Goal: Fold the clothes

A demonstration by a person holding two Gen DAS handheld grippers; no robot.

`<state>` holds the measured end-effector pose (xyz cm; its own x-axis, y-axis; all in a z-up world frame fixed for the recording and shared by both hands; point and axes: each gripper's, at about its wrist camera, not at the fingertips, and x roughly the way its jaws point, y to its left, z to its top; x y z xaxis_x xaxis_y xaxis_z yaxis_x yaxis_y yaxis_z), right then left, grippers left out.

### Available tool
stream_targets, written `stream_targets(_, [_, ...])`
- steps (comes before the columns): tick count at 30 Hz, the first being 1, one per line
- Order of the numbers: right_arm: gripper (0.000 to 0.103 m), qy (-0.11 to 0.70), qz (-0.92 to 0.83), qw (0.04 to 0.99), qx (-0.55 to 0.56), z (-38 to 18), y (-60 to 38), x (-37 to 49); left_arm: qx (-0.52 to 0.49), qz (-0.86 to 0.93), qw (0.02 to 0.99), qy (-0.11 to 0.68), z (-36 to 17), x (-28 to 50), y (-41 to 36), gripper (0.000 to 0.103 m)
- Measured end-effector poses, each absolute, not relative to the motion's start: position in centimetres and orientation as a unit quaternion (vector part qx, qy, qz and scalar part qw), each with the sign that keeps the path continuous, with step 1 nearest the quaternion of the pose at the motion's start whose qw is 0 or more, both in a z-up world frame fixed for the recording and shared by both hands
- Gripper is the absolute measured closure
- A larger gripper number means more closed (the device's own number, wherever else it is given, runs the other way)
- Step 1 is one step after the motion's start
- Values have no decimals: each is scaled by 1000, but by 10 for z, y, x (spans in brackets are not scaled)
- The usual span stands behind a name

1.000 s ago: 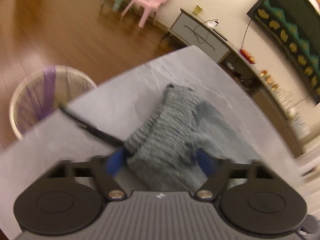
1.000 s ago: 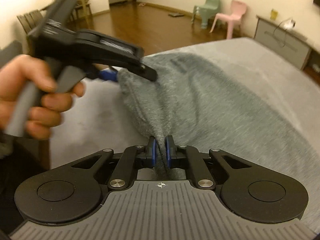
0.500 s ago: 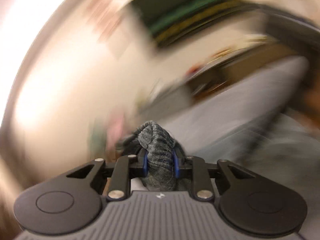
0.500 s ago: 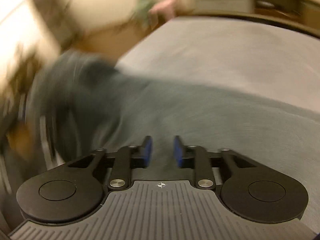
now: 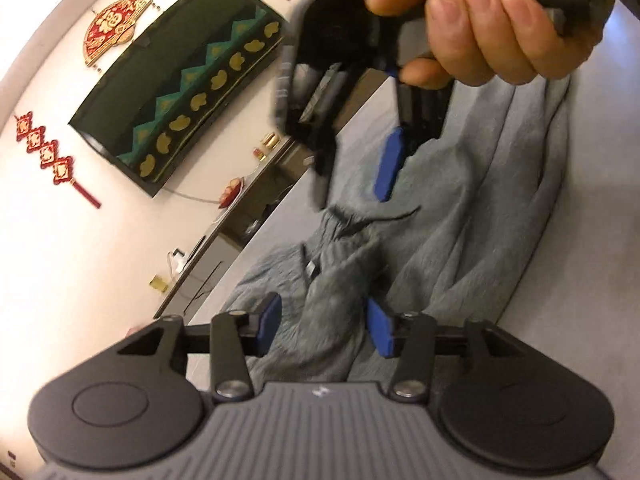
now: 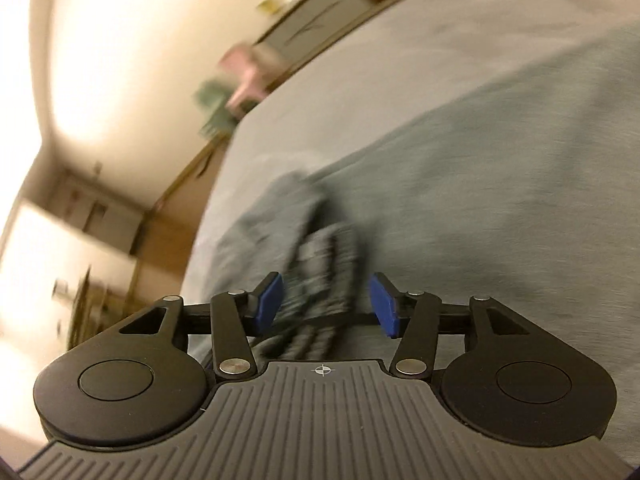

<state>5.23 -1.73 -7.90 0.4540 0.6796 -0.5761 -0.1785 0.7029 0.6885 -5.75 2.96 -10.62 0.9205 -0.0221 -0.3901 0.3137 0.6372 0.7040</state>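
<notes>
Both tools spread, gripping nothing. Left gripper straddles a bunched fold of the grey garment, which lies crumpled on the grey table, centre to right of frame. Right gripper jaws apart over the ribbed hem, bottom centre; a hand holds it, upper right.

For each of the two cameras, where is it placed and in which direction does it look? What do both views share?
Left wrist: sits on the left gripper, jaws open, looking along the grey garment on the table toward a decorated wall; the person's right hand and right gripper show above.
Right wrist: sits on the right gripper, jaws open, looking low over the garment toward blurred chairs and a cabinet; no hand shows.
Shared: the garment and the table.
</notes>
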Motion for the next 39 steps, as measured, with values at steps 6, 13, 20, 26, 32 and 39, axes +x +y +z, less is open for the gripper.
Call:
stream_targets(6, [56, 431, 265, 840, 195, -71, 8, 64, 235, -162, 940, 186, -53, -60, 49, 47])
stream_targets(13, [63, 411, 301, 834, 211, -53, 8, 66, 169, -165, 939, 252, -43, -39, 72, 48])
stream_targets(20, [78, 457, 304, 808, 216, -89, 50, 106, 224, -153, 931, 245, -53, -48, 69, 49])
stream_targets(26, [103, 404, 332, 800, 296, -62, 23, 77, 244, -128, 942, 192, -49, -63, 70, 49])
stream_targets(32, [100, 423, 308, 789, 322, -63, 9, 65, 250, -143, 939, 190, -46, -55, 63, 49])
stream_targets(39, [65, 478, 316, 779, 254, -94, 36, 71, 265, -156, 930, 202, -56, -51, 61, 49])
